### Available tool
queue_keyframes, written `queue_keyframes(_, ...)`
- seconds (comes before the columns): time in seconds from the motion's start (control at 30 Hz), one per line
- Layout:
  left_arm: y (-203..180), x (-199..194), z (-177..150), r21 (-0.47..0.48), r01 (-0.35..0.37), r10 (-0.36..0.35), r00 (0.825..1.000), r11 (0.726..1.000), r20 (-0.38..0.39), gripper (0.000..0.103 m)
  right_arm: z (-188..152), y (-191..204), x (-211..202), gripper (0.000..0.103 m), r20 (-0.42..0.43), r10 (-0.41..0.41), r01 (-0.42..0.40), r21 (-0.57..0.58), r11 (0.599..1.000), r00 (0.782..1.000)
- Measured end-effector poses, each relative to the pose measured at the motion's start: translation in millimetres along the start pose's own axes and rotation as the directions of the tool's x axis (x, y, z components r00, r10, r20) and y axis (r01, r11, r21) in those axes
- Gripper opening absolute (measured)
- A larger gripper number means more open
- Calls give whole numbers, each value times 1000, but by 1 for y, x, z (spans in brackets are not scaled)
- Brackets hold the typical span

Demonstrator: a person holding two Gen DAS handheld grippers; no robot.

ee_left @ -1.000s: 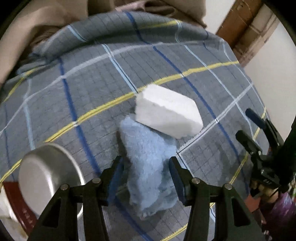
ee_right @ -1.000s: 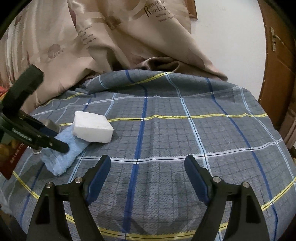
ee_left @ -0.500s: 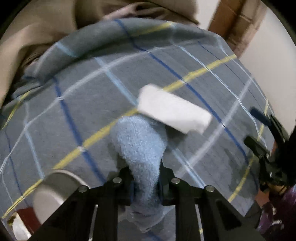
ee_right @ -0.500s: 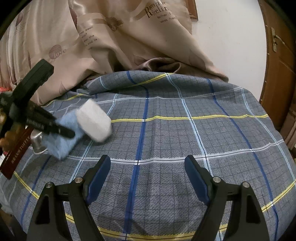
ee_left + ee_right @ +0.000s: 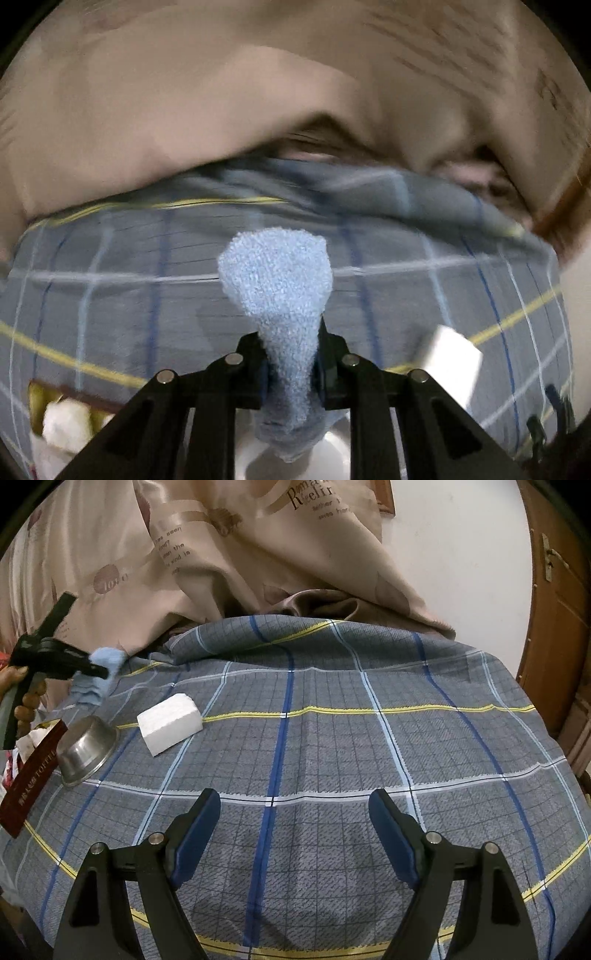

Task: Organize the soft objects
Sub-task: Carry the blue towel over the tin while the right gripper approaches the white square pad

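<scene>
The left tool (image 5: 290, 363) is clamped on a blue cloth (image 5: 277, 280), lifting it clear of the bed (image 5: 332, 738) above a steel bowl (image 5: 86, 749), probably its destination. A white foam block (image 5: 170, 722) lies on the plaid sheet beside the bowl, seemingly awaiting its turn. The right tool (image 5: 295, 830) hangs wide apart and empty over bare sheet, well away from both.

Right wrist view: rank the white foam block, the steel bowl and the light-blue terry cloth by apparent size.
1. steel bowl and white foam block: look alike, unranked.
2. light-blue terry cloth: smallest, though farther off and partly hidden by the left gripper.
</scene>
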State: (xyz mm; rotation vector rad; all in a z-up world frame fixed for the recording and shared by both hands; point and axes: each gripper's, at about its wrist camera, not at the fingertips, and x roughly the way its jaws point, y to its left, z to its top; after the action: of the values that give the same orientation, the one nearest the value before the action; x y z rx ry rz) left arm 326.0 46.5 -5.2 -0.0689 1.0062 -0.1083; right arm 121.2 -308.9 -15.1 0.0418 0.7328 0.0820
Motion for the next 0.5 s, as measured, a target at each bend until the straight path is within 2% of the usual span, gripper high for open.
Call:
queue_keyframes(0.1,29,-18,-14,-55,-51,53,998,997,25,18,0,0,1,80,-11,-3,3,-3,1000,1000)
queue_keyframes(0.27,59,-40,-38,-97,-92,96,995,991,39,18,0,5,3,85,-34,17,-18,-32,999,999)
queue_keyframes(0.33,62,-47,-48,-96,-98,103,994,990,42,18,3,12,4,86,-33,51,-53,-61,997,998)
queue_keyframes(0.4,69,-55,-57,-103,-102,107,993,989,44,18,9,21,7,94,-43,86,-89,-88,992,995)
queue_keyframes(0.5,74,-66,-71,-105,-113,118,992,988,48,18,24,40,20,95,-63,143,-150,-119,981,988)
